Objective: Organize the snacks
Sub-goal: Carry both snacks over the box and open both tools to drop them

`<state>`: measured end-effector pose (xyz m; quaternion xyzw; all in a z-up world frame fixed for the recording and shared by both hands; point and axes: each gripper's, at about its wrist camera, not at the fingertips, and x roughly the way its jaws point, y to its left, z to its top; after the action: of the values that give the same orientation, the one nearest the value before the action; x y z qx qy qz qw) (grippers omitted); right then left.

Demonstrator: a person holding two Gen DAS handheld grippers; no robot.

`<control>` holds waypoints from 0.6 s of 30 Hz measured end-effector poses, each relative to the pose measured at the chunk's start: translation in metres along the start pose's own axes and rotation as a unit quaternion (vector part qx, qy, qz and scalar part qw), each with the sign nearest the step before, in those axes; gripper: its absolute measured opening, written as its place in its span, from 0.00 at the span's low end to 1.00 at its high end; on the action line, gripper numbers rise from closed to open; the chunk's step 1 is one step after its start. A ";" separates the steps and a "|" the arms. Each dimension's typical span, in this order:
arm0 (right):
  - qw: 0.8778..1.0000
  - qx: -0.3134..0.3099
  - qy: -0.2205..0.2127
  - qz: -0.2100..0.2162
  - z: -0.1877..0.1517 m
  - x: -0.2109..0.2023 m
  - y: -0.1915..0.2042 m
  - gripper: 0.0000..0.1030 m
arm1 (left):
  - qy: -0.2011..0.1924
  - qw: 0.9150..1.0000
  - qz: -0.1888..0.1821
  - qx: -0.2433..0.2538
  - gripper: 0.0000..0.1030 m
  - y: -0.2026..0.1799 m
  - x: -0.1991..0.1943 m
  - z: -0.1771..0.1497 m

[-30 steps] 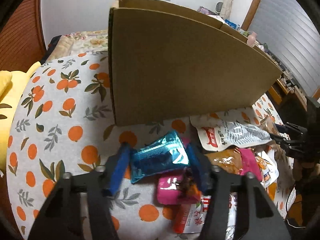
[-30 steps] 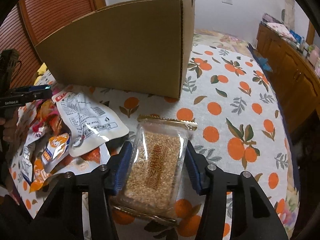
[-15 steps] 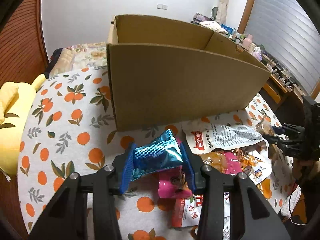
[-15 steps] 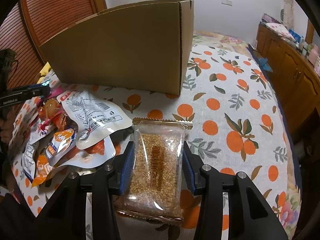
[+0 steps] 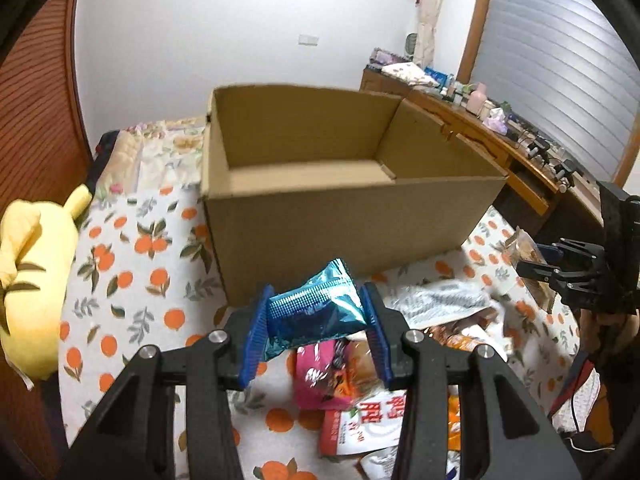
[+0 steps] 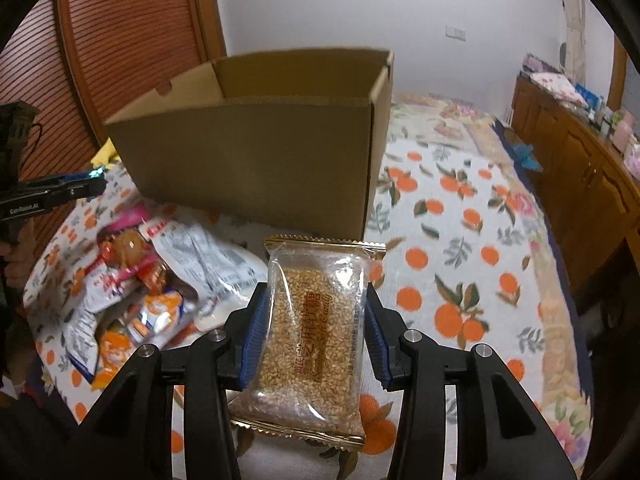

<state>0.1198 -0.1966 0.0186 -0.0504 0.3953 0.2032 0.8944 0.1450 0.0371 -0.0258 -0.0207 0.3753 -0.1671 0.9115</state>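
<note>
Both claws are clamping snacks: my left claw (image 5: 316,330) is pinching a teal packet (image 5: 316,312), my right claw (image 6: 312,340) a sesame bar (image 6: 314,340). I am lifting both; a second ago they were low over the cloth (image 6: 460,280), now the box (image 5: 340,208) at 12 o'clock is showing its bare floor. Loose snacks (image 6: 132,280) are lying at 9 o'clock of the right claw. Dropping in looks next.

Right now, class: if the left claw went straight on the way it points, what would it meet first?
Most likely the near wall of the cardboard box. The left claw, shut on a blue snack packet, points at that wall, below the rim, with only bedspread between. Depth is hard to judge.
</note>
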 end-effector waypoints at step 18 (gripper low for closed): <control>0.995 -0.048 -0.086 0.008 0.071 -0.037 0.020 0.43 | -0.050 0.998 0.003 0.038 0.43 -0.009 -0.014 0.066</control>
<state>0.1383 -0.1728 0.0950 -0.0727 0.3073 0.2328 0.9198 0.1787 0.0277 0.0319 0.0068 0.3227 -0.1772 0.9297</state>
